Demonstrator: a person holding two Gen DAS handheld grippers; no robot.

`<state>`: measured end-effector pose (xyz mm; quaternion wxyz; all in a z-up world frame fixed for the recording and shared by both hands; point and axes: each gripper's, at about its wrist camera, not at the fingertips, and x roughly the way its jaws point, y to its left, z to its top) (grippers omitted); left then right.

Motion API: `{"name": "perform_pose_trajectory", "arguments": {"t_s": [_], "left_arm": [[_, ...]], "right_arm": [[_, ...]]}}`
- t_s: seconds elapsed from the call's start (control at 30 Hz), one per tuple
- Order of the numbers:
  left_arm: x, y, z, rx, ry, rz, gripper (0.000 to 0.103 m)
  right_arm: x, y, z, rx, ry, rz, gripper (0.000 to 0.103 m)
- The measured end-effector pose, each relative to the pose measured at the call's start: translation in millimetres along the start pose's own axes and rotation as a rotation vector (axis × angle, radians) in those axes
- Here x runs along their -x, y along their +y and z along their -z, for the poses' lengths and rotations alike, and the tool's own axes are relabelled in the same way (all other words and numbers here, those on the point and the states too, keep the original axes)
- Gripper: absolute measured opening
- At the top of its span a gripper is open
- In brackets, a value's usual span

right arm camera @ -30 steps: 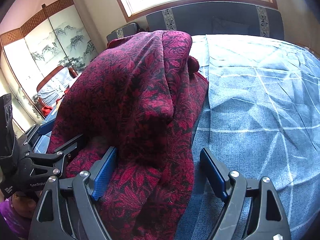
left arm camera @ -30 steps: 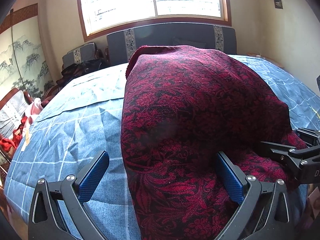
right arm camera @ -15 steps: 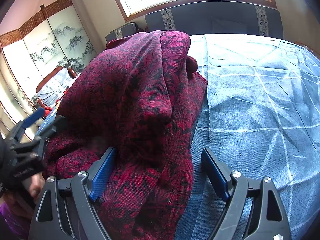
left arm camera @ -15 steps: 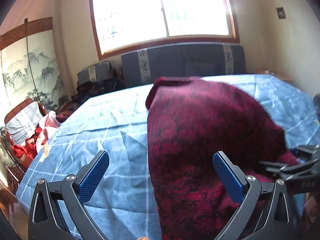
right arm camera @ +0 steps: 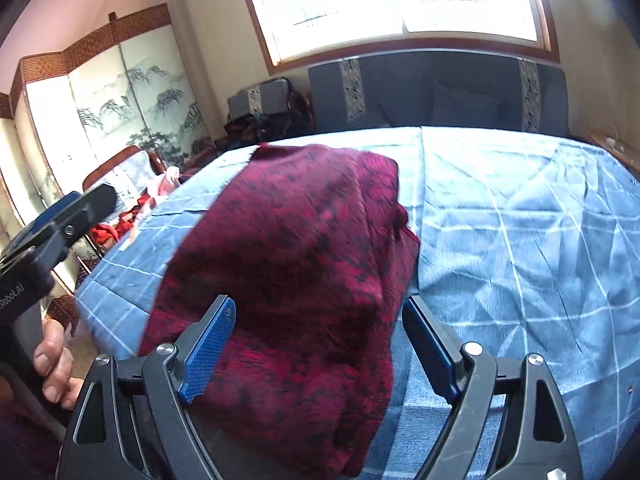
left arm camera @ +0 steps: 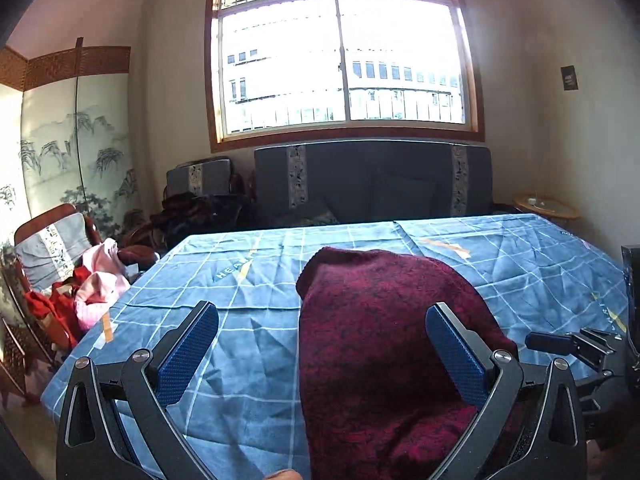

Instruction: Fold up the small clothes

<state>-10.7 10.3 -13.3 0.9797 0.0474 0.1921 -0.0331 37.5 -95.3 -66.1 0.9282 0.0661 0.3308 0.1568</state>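
Note:
A dark red patterned garment [left arm camera: 372, 344] lies folded in a long pile on the blue checked cloth [left arm camera: 240, 280] over the table. It also shows in the right wrist view [right arm camera: 304, 264]. My left gripper [left arm camera: 320, 344] is open and held back above the garment's near end, touching nothing. My right gripper [right arm camera: 320, 344] is open too, its jaws either side of the garment's near end without gripping it. The right gripper shows at the right edge of the left wrist view [left arm camera: 576, 344]. The left gripper shows at the left of the right wrist view [right arm camera: 60, 220].
A dark sofa back [left arm camera: 372, 180] stands behind the table under the window. A chair [left arm camera: 48, 248] at the left holds pink and red clothes [left arm camera: 96, 284]. A folding screen [right arm camera: 120, 96] stands at the left wall. A small round table [left arm camera: 544, 204] is at the far right.
Both grippers have pulled back and risen from the garment, so it looks smaller and farther. The left gripper has moved away from the fabric it was pressed into. Both stayed open.

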Motion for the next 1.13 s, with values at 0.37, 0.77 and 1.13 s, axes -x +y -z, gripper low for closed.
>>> {"name": "perform_pose_trajectory", "arguments": {"t_s": [0.37, 0.77, 1.13], "left_arm": [[1.3, 0.1, -6.4, 0.021, 0.049, 0.031, 0.103], [-14.1, -0.6, 5.0, 0.029, 0.136, 0.053, 0.103], [-16.7, 0.0, 8.6, 0.031, 0.144, 0.031, 0.103]], "right_arm": [[20.6, 29.1, -2.2, 0.061, -0.035, 0.008, 0.083], [17.8, 32.9, 2.3, 0.062, -0.018, 0.004, 0.083], [14.2, 34.1, 5.2, 0.065, -0.002, 0.001, 0.083]]}}
